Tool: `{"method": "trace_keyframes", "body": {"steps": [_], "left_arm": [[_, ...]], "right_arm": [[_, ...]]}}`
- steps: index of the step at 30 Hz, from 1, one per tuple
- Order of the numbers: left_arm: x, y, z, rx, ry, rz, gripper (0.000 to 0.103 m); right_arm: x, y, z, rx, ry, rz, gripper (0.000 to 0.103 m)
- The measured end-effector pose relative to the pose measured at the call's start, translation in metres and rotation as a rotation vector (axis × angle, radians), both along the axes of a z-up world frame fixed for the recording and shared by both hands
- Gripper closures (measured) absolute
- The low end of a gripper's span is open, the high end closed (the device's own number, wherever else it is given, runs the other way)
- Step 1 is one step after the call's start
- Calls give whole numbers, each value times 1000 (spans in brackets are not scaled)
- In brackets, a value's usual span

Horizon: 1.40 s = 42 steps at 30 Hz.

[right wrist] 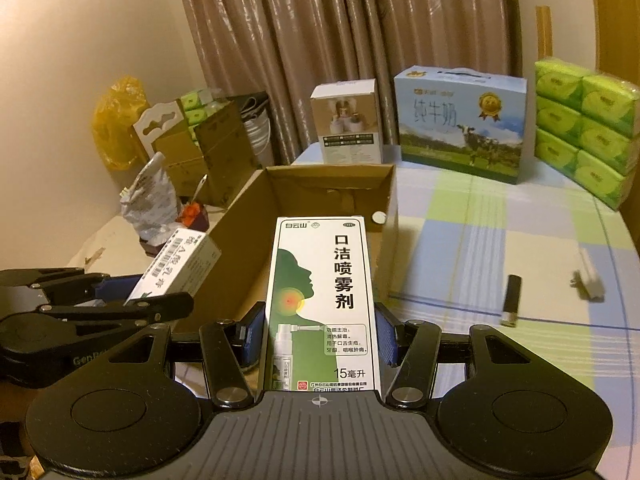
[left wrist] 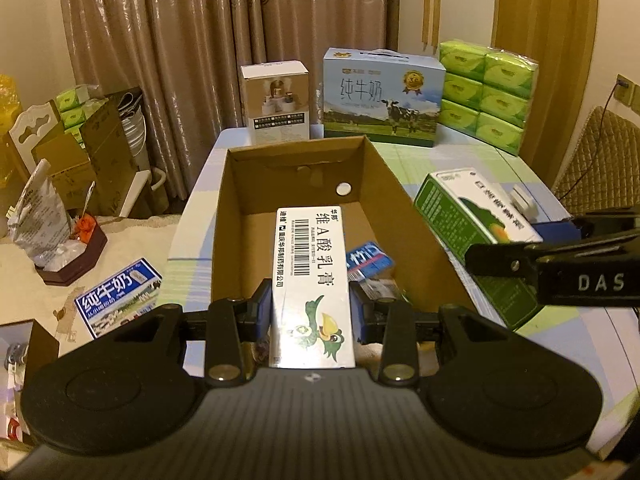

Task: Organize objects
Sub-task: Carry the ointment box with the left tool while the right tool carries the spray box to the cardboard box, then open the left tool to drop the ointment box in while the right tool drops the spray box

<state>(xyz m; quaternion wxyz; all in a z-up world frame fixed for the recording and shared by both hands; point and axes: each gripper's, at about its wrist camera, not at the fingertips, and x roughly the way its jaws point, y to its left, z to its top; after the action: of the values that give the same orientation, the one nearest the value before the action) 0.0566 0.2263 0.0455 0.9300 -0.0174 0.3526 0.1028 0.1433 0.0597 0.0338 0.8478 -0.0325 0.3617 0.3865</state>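
My left gripper (left wrist: 311, 312) is shut on a white ointment box (left wrist: 310, 280) with a barcode and a green cartoon bird. It hangs over the near end of an open cardboard box (left wrist: 228, 216), where a blue-and-white packet (left wrist: 368, 258) lies. My right gripper (right wrist: 320, 332) is shut on a white-and-green throat spray box (right wrist: 324, 300), held just over the cardboard box's (right wrist: 332, 180) near right corner. From the left wrist, the spray box (left wrist: 476, 220) shows to the right; from the right wrist, the ointment box (right wrist: 176, 264) shows to the left.
On the checked tablecloth (right wrist: 480, 240) lie a small dark tube (right wrist: 511, 300) and a white plug (right wrist: 588, 276). At the back stand a milk carton case (left wrist: 382, 98), a white appliance box (left wrist: 276, 100) and green tissue packs (left wrist: 486, 92). A milk carton (left wrist: 118, 296) lies left.
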Motion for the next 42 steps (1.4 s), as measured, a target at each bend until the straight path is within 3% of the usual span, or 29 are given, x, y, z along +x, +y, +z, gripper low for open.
{"method": "trace_keyframes", "body": {"steps": [14,16,17,32,35,38,42], "left_arm": [[54,35,-27,-17,42,-2,70],[59,38,-33,-29,43,-1,62],[60,39,-36,-31,51,7,50],[24,52,-23,-44,5,70,48],[19,55,-20,-46,-2,81,43],[14,57,-19,-60,-4,89,36],[8,53,-19,-60,2,96,34]], "right_arm": [[32,22,-26,3,58,-24,51],[34,23,-29,3,64,-26,51],[34,22,-30,4,67,-28,51],[35,34,-31,51,90,-30,51],[37,37,-29,89,86,-23,38],[34,33,-26,93,77,-31,35],[23,14,-23,111,86,-58,30]]}}
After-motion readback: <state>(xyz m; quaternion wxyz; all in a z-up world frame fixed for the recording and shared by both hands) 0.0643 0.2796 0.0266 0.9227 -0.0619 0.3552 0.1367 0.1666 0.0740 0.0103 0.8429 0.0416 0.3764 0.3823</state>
